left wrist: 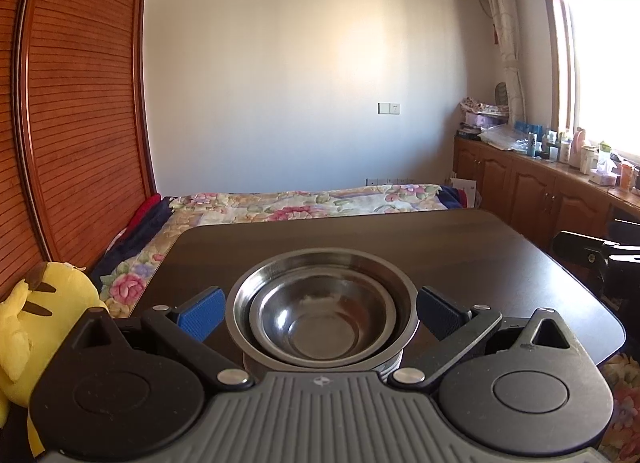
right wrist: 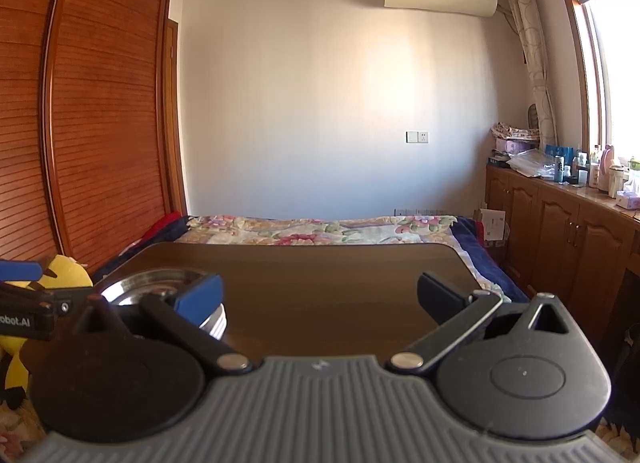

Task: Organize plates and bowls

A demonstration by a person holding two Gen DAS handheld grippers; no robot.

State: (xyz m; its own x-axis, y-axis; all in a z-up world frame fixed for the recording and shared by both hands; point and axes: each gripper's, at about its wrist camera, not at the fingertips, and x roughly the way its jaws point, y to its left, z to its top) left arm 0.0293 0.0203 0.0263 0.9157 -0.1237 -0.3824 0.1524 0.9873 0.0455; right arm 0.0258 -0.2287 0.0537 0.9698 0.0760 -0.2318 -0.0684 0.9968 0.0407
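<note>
A stack of steel bowls (left wrist: 324, 283) stands on the dark table (left wrist: 480, 263) near its front edge. A small bowl (left wrist: 320, 319) nests in a wider one, with ribbed rims of more dishes beneath. My left gripper (left wrist: 320, 315) is open, its blue pads (left wrist: 200, 313) flanking the stack close to the wide rim. In the right wrist view the same stack (right wrist: 160, 281) sits at the left, partly hidden by a finger. My right gripper (right wrist: 320, 297) hangs open over bare table (right wrist: 320, 283), nothing between its fingers. Its black body (left wrist: 592, 255) shows at the left wrist view's right edge.
A yellow plush toy (left wrist: 36, 311) sits left of the table. A bed with a floral blanket (left wrist: 300, 203) lies behind it, a wooden wardrobe (left wrist: 80, 103) to the left. Wooden cabinets (right wrist: 560, 231) topped with bottles run along the right under the window.
</note>
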